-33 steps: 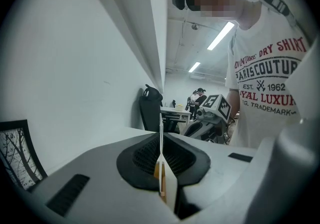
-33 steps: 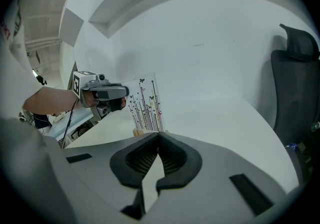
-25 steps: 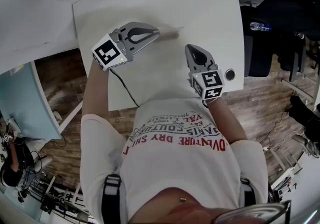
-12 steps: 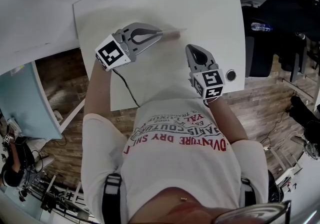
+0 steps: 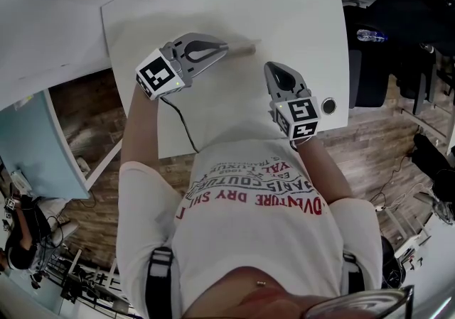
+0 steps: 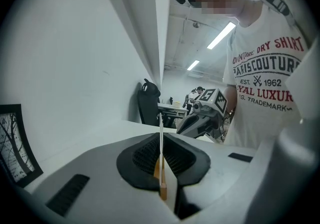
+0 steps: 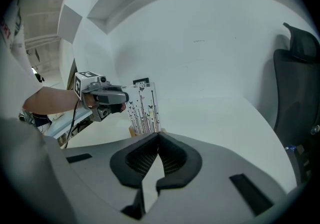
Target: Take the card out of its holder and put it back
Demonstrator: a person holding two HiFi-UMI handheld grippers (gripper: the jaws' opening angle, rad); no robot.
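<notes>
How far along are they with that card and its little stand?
The card stands upright in its wooden holder, so whether it is yet to come out or already back, I can't tell. In hand: the left gripper is clamped on the card's edge; the right gripper is shut, empty, apart from it. Left, at least: letting go.

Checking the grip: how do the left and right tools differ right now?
The left tool is shut on the card; the right tool is shut on nothing. The left is at the card; the right is apart, facing it. Both are above the white table.
</notes>
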